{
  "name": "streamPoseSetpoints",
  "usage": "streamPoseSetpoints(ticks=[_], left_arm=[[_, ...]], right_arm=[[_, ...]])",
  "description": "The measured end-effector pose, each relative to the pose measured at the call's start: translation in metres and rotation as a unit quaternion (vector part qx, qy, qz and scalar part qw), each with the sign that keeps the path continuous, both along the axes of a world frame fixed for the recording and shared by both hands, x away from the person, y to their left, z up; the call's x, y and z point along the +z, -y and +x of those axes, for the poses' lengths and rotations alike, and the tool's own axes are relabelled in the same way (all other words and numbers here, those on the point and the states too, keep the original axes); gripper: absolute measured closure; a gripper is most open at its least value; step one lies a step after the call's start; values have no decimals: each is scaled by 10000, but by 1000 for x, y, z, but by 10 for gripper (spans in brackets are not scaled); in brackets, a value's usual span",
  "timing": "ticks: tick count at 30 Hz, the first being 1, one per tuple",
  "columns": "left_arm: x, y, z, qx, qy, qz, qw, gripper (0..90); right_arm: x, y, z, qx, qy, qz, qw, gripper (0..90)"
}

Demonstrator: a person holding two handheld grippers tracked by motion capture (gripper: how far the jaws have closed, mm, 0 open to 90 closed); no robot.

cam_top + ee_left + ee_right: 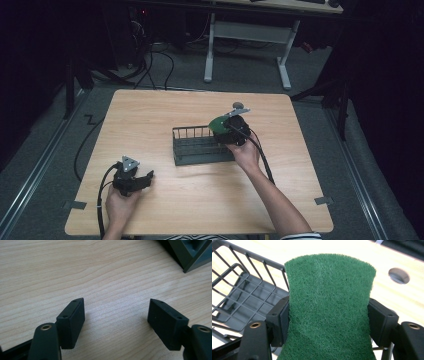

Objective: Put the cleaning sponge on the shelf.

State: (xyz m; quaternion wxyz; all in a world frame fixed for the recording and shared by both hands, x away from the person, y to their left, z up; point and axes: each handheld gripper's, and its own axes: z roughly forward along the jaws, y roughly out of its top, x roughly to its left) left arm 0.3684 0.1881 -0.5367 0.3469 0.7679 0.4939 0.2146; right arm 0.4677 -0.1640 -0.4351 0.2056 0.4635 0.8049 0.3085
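We have the green fibrous scouring pad point(329, 307) pinched across its width between the two black jaws of our right gripper point(328, 320), and the pad's waisted edges tell us the pads are pressing in on it; a grip at the sides leaves its far end free to go in first. In the high view the right gripper point(226, 126) holds it at the right-hand end of the dark wire dish rack point(192, 145), over the rim, which looks like the place to lower it in from. From the right gripper's own camera the dish rack point(242, 287), bars and dark tray floor, sits just to the left of the pad, with the light wooden table point(417, 302) and its round grey cable hole point(398, 275) beyond. Our left gripper point(136, 181) rests near the front left of the table point(150, 110), well apart from the rack, out of the way of the work. Its jaws stand wide apart with nothing but bare wood between them, so the left gripper point(116, 315) is empty, with one corner of the rack point(192, 252) at the top right of its camera.
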Motion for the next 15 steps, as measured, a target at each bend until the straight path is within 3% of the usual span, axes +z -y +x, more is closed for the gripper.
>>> streamPoseSetpoints(ticks=[3,9,11,13,15], left_arm=[[0,0,0,0,1,1,10000,304],[0,0,0,0,0,1,10000,304],[0,0,0,2,2,0,10000,304],[0,0,0,2,2,-1,10000,304],[0,0,0,1,1,1,10000,304]], right_arm=[[1,2,3,-11,-178,110,9998,302],[0,-1,4,-33,-135,-38,9999,308],[1,-3,2,-17,-36,-149,9999,310],[2,-5,-3,70,259,-273,9993,311],[4,-4,-5,13,489,-223,9986,311]])
